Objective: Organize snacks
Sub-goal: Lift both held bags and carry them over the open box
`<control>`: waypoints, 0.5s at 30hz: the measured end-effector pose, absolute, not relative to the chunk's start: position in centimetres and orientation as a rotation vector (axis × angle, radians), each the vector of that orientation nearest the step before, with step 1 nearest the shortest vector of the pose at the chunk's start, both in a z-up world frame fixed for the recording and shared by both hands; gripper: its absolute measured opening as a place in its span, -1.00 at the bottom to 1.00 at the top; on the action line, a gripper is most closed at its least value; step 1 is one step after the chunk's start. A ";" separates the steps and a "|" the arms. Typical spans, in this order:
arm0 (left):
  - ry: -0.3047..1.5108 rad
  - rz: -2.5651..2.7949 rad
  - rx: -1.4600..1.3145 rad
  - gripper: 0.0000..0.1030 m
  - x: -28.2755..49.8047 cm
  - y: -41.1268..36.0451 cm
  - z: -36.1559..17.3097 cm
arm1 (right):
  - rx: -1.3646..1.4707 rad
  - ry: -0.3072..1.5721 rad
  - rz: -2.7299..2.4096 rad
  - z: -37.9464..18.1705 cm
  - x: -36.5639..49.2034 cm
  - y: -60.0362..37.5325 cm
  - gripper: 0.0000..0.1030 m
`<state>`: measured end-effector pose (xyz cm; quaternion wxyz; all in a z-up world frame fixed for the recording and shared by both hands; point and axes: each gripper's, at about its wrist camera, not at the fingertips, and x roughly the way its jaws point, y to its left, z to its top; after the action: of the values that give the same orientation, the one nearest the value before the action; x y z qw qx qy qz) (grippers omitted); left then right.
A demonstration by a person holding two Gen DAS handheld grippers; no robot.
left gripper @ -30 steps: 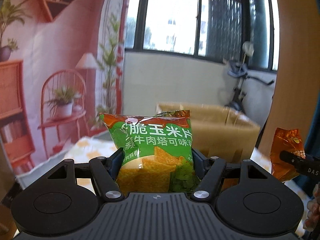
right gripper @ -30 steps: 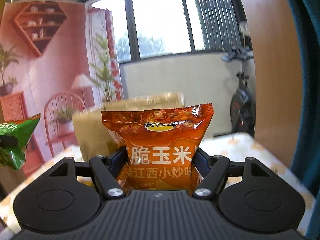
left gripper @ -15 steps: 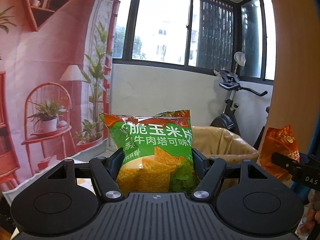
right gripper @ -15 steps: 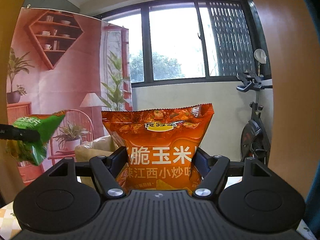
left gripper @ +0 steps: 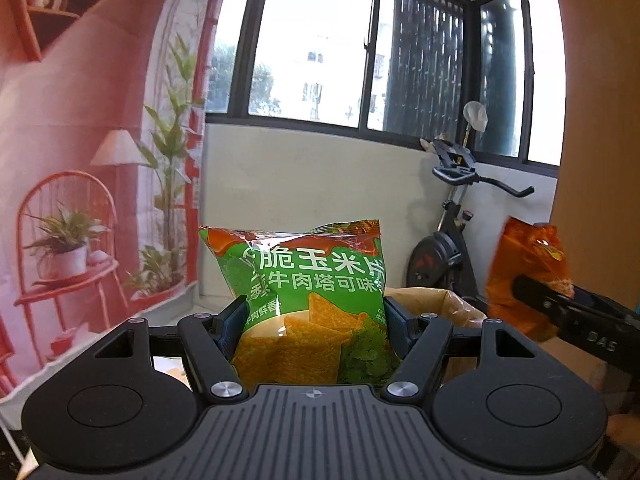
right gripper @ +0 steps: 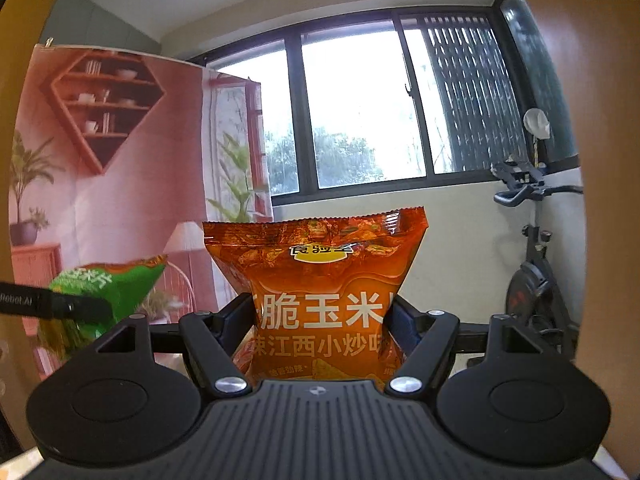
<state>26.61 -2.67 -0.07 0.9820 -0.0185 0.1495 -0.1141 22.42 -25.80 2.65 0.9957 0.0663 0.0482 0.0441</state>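
Left gripper (left gripper: 312, 316) pinches green corn-chip bag (left gripper: 308, 280); right gripper (right gripper: 320, 320) pinches orange corn-chip bag (right gripper: 320, 280). Lower both squarely over far cardboard box (left gripper: 440, 300), release gently.

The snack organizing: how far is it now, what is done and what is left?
Done: nothing can be confirmed as put away; the inside of the brown box is hidden. In hand: the left gripper clamps a green corn chip bag, the right gripper an orange corn chip bag, both held in the air. Left: placing both bags, probably into that box.
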 end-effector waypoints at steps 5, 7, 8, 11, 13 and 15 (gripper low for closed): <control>0.369 -0.230 -0.049 0.40 31.0 -3.9 -1.4 | 0.114 0.116 0.086 1.9 26.5 -25.9 0.42; 0.386 -0.232 -0.046 0.40 32.3 -4.2 -1.9 | 0.130 0.156 0.082 1.4 27.9 -26.1 0.42; 0.395 -0.233 -0.039 0.40 32.9 -4.5 -2.2 | 0.139 0.174 0.082 1.1 28.5 -26.2 0.42; 0.431 -0.243 -0.018 0.40 34.4 -4.9 -2.7 | 0.159 0.227 0.088 0.3 29.8 -26.6 0.42; 0.471 -0.262 -0.002 0.42 35.5 -5.1 -3.4 | 0.159 0.259 0.086 -0.3 30.3 -26.6 0.42; 0.517 -0.274 0.005 0.48 35.9 -4.9 -4.0 | 0.165 0.295 0.082 -0.7 30.8 -26.7 0.43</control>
<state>35.90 -4.93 -3.97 0.9575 0.0027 0.2550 -0.1348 30.82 -26.71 -0.72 0.9849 0.0819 0.1469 0.0409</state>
